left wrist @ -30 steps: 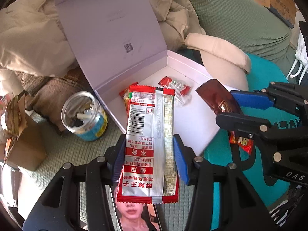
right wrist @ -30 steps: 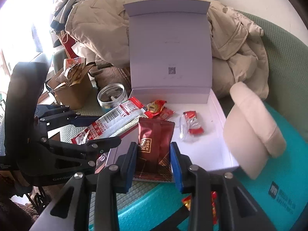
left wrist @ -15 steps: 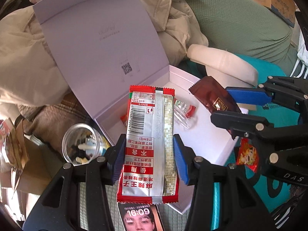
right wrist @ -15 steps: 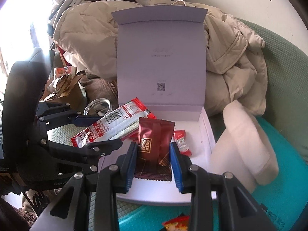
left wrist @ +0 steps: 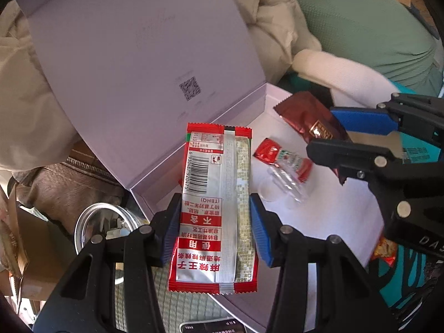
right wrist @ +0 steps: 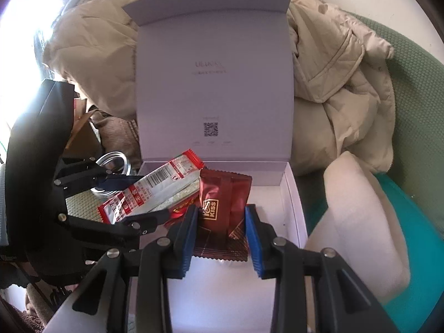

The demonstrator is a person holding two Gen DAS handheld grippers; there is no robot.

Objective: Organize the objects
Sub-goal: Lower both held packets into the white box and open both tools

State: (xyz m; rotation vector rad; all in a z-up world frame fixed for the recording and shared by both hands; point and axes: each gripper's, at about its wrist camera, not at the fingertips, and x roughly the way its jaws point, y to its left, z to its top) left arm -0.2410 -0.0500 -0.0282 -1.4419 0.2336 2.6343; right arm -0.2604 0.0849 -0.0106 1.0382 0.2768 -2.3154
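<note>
Over the open lavender box [right wrist: 291, 194], both grippers carried snack packets for placing inside. At far left in the left wrist view, a clear jar [left wrist: 104, 223] stood outside the box, just beside its left wall. Next came the left gripper [left wrist: 213, 227], its blue pads clamped on the sides of the long red-and-silver packet [left wrist: 215, 208]; the packet's far end reached over the box's left rear corner. Right of it, a small red sachet [left wrist: 280, 156] lay on the white box floor. At right, the right gripper [right wrist: 222, 238] was clamped on the dark red packet [right wrist: 222, 202] marked KISS, held above the floor near the rear wall, beside the long packet.

Judged step: transport nearly complete, release pending. The next move would call for lowering each packet clear of the sachet and of each other, then parting the jaws so both land flat inside the walls.

Both tools pointed steeply downward and forward, side by side, toward the upright lid [right wrist: 216, 83]; the right one sat closer to the box centre
</note>
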